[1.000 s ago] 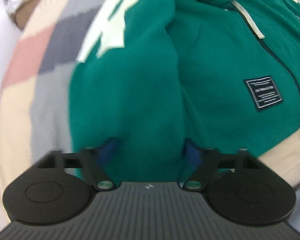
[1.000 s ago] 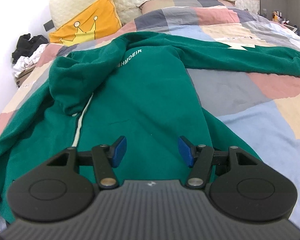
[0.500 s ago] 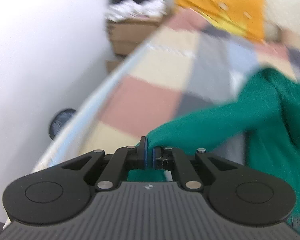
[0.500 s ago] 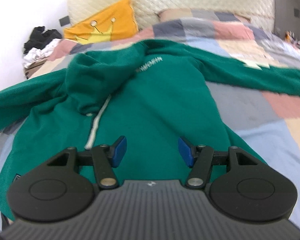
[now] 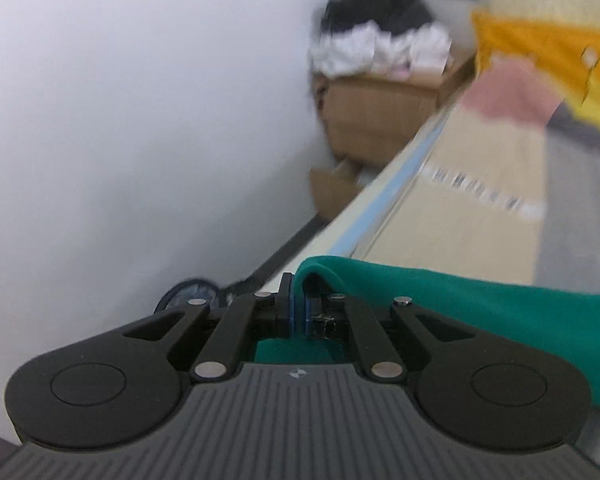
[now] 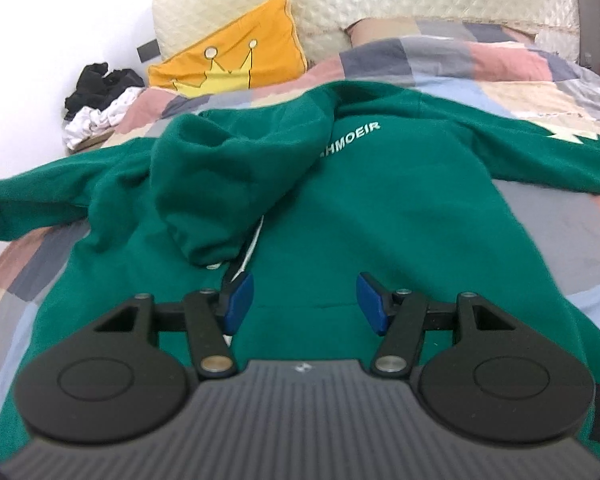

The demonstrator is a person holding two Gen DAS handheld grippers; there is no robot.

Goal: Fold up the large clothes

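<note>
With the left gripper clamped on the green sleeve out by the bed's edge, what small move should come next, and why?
Probably carry the sleeve inward and lay it across the hoodie's body. The left gripper is shut on the cuff, stretched out toward the bed edge, while the body lies flat on the quilt. The right gripper hovers open above the front, holding nothing.

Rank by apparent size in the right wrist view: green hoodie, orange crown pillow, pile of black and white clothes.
1. green hoodie, filling most of the frame, though nearest the camera.
2. orange crown pillow.
3. pile of black and white clothes, smallest, and far off.
</note>
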